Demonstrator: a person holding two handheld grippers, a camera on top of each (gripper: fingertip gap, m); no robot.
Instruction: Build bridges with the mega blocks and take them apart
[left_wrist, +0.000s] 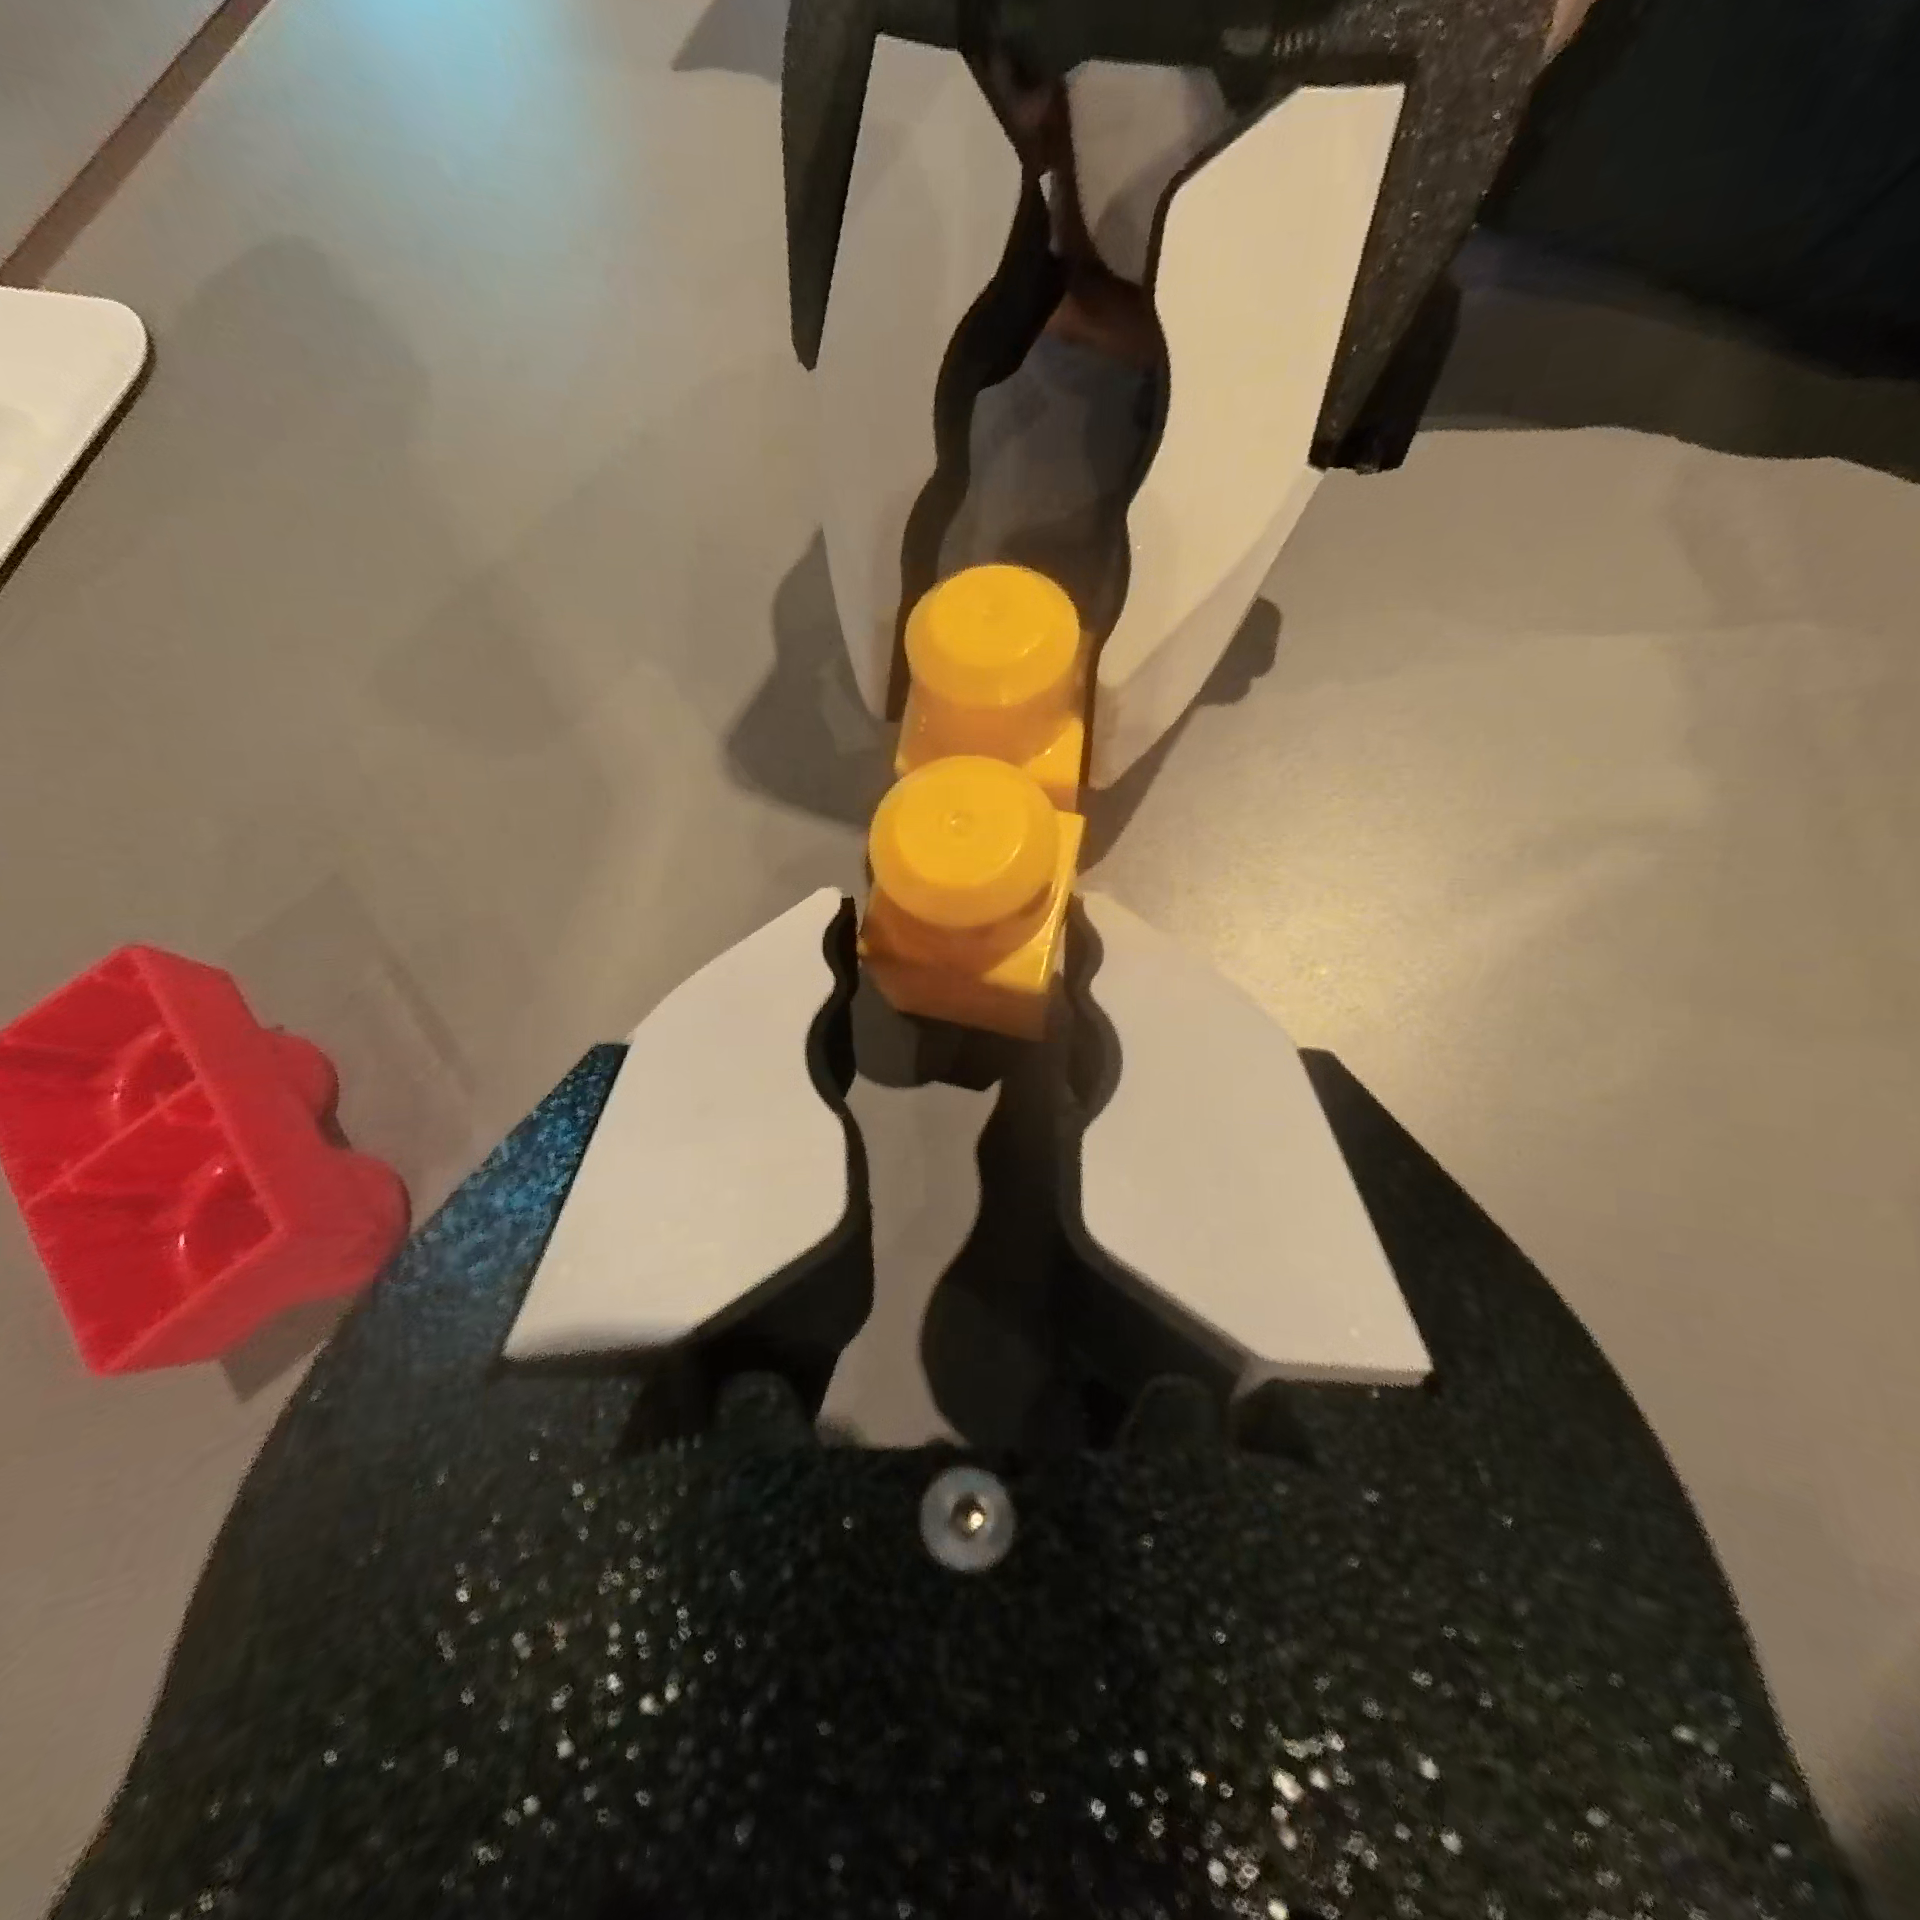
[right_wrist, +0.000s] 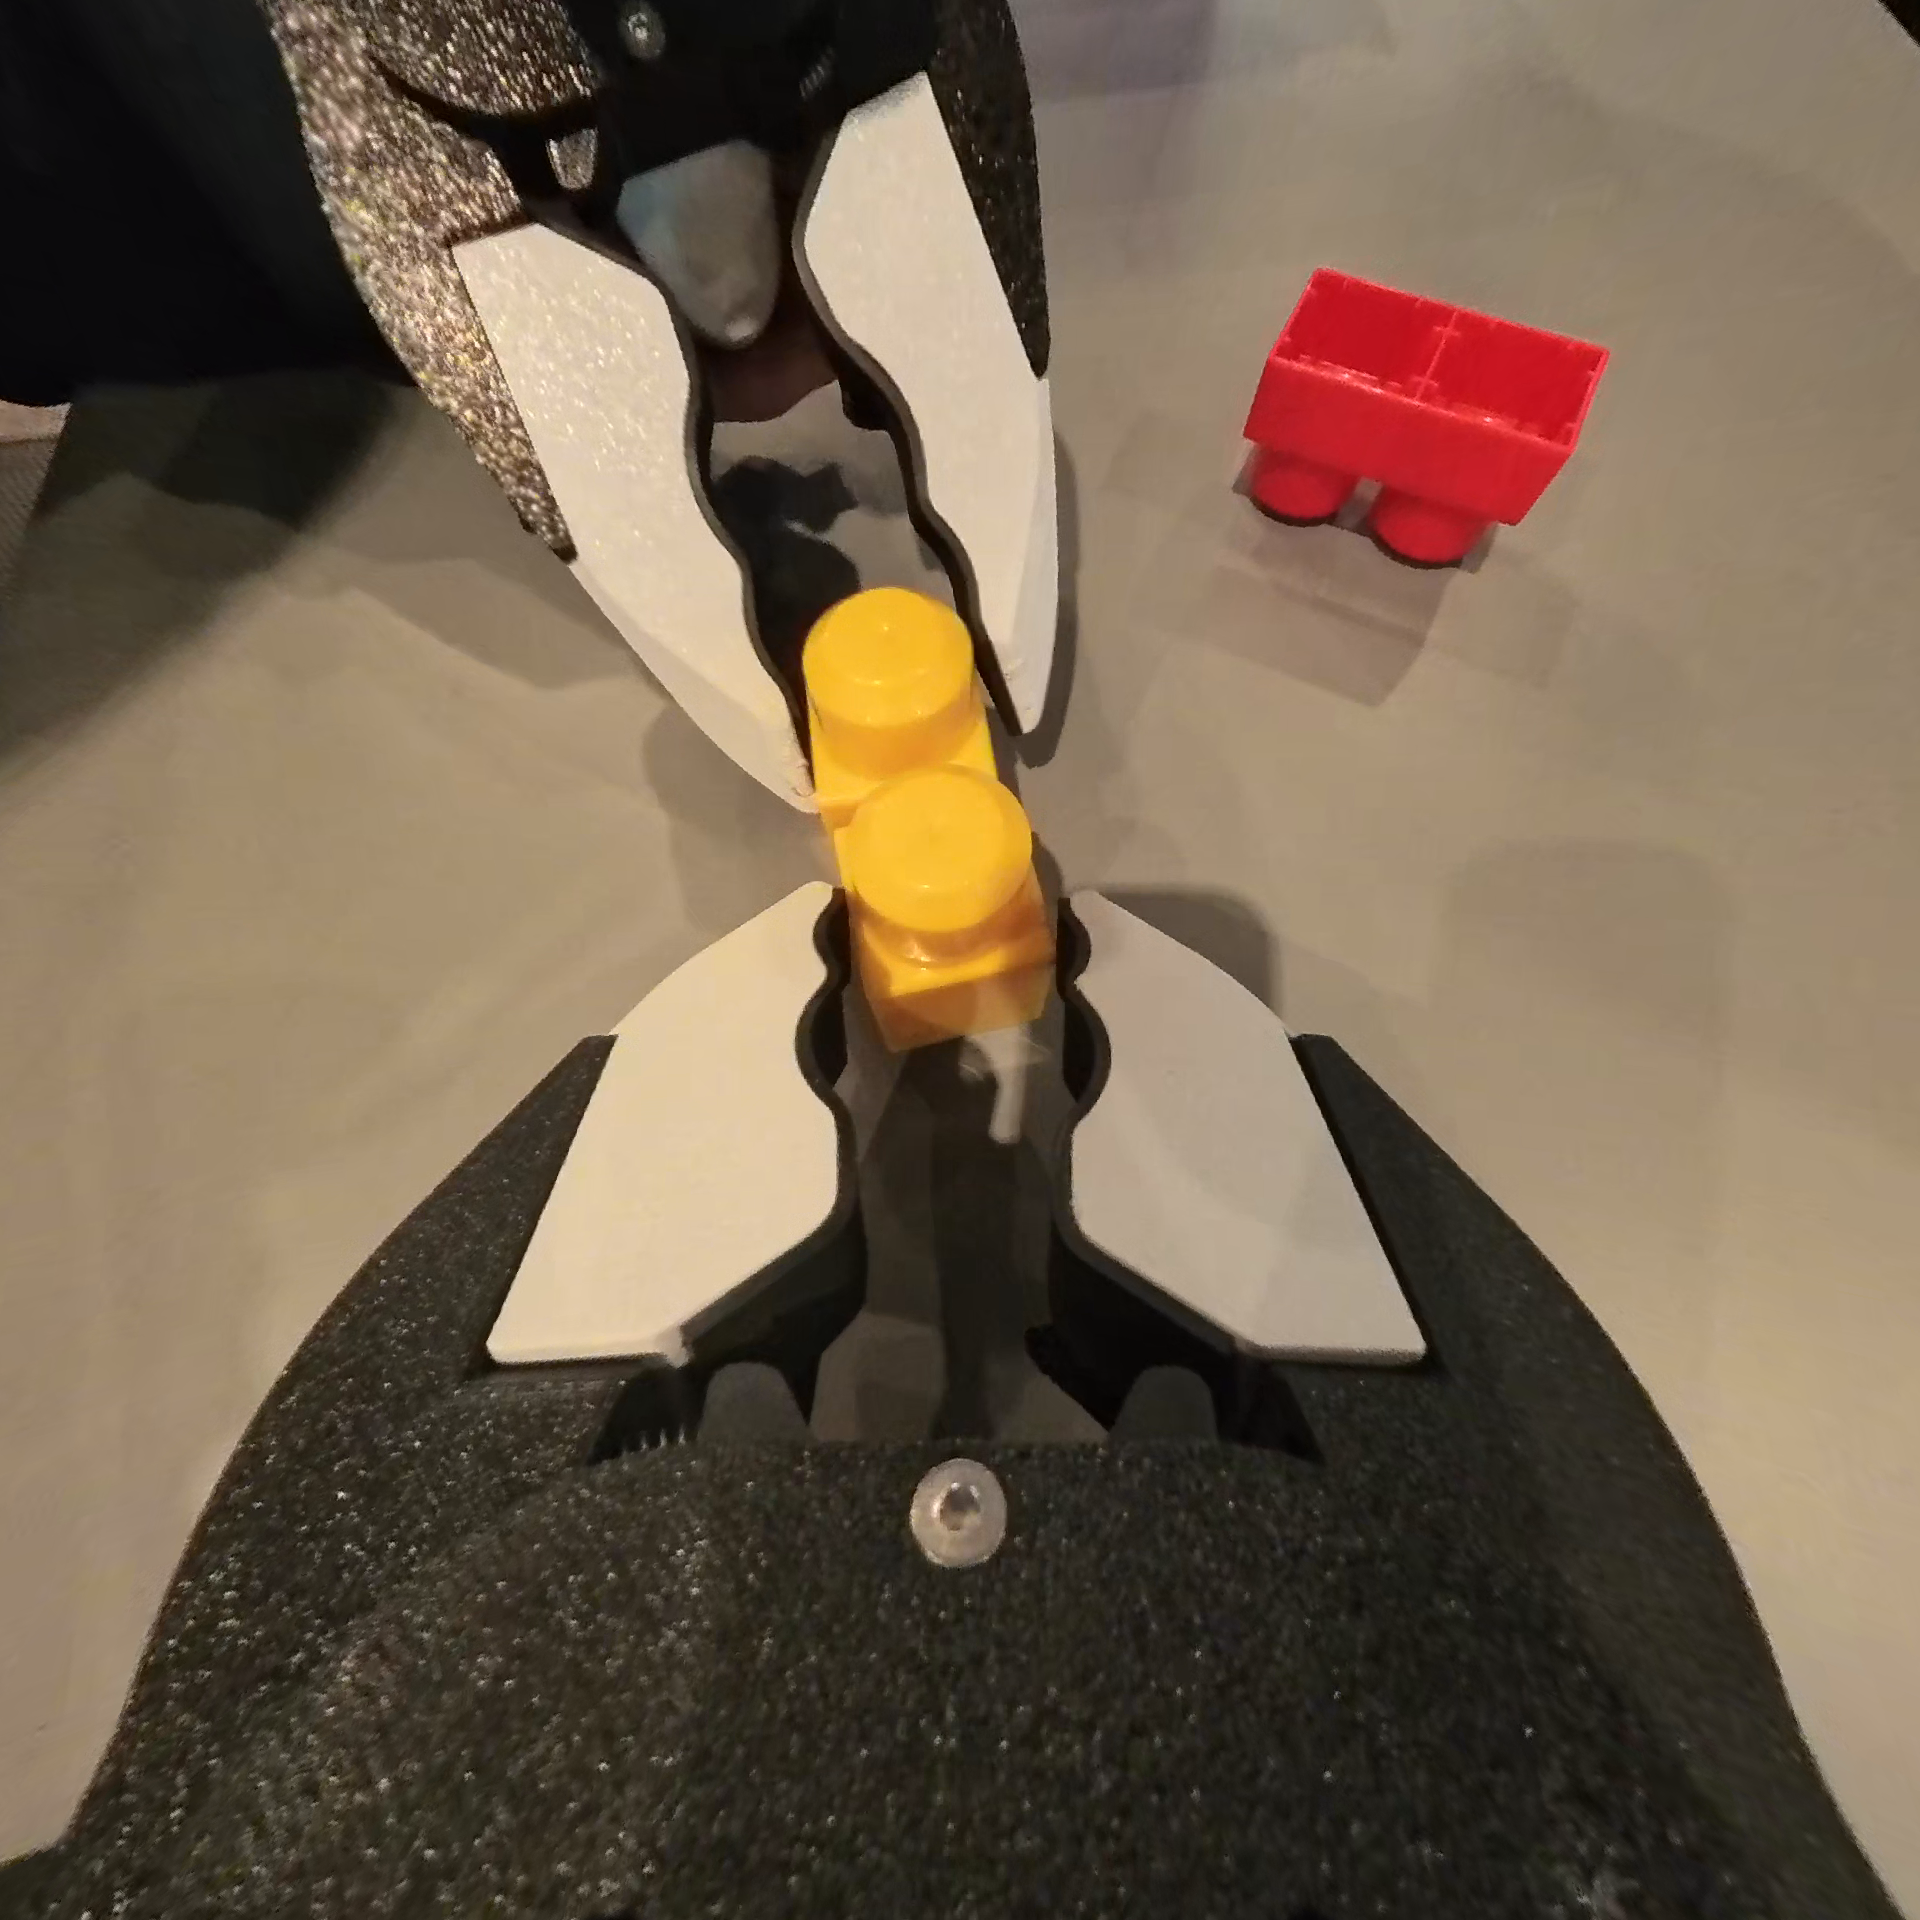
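A yellow block with two studs in a row lies lengthwise between my two grippers, which face each other over the grey table. My left gripper is shut on the block's near end, with both pads against its sides. My right gripper comes in from the far side and is shut on the other end. The right wrist view shows the same from the opposite side. There my right gripper clamps the near end of the yellow block and my left gripper clamps the far end.
A red block lies upside down on the table to the left of my left gripper, its hollow side up; it also shows in the right wrist view. A white tray corner is at the far left, near the table edge. My left and right fingertips are right by each other.
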